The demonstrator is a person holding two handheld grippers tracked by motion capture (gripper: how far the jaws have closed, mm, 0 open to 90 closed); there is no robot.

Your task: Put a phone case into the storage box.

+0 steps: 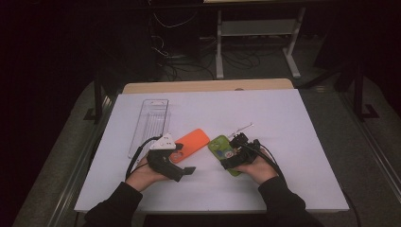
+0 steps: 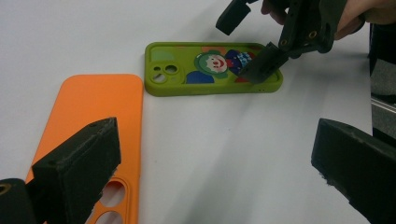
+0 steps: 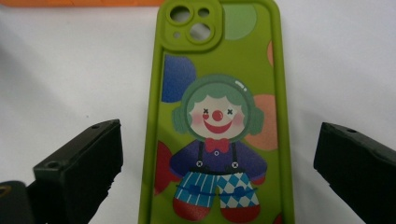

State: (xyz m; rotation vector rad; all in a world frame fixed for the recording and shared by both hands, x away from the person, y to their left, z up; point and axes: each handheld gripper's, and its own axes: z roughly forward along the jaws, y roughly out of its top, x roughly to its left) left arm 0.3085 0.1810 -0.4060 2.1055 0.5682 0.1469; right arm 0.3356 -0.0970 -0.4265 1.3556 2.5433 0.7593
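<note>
A green phone case (image 1: 222, 149) printed with a clown lies face up on the white table (image 1: 283, 142). Just left of it lies an orange phone case (image 1: 193, 142). My right gripper (image 1: 235, 152) is open over the green case's near end. In the right gripper view the green case (image 3: 217, 93) lies between the spread jaws of the right gripper (image 3: 217, 140), and the orange case's edge (image 3: 79, 2) runs along the top. My left gripper (image 1: 183, 164) is open at the orange case's near end. In the left gripper view the left gripper (image 2: 215, 140) has one jaw over the orange case (image 2: 98, 107). Farther off, the right gripper (image 2: 247, 39) hangs above the green case (image 2: 187, 79).
A clear plastic tray (image 1: 152, 123) lies at the back left of the table. A thin metal tool (image 1: 242, 128) rests behind the green case. A wooden strip (image 1: 208, 86) borders the far edge. Bare white surface extends to the right and the front.
</note>
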